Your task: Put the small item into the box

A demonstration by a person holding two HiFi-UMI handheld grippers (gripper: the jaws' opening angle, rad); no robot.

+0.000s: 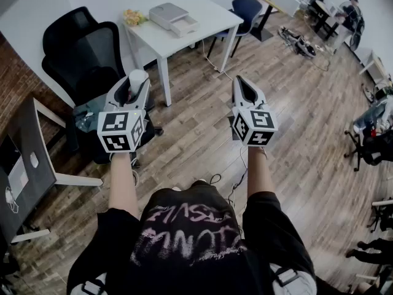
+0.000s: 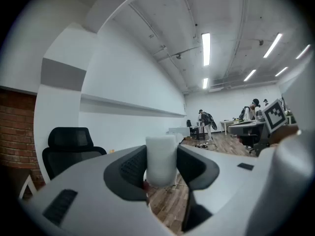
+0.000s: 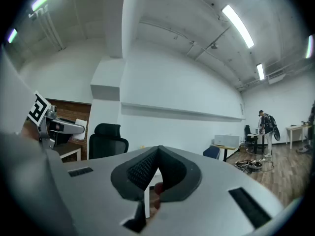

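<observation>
A small white cylinder [image 1: 136, 77] stands upright between the jaws of my left gripper [image 1: 136, 83], which is shut on it. In the left gripper view the cylinder [image 2: 161, 156] fills the gap between the two dark pads. My right gripper [image 1: 240, 83] is held level beside the left one; it is shut with nothing in it, its pads [image 3: 142, 168] meeting. The pale grey box [image 1: 174, 17] sits on a white table [image 1: 209, 14] ahead of both grippers, well beyond their tips. That box [image 3: 226, 140] also shows far off in the right gripper view.
A black office chair [image 1: 80, 54] stands left of the white table and a blue chair [image 1: 245, 8] behind it. A dark desk [image 1: 27, 149] is at the far left. Wooden floor lies below me. People, desks and gear are at the far right.
</observation>
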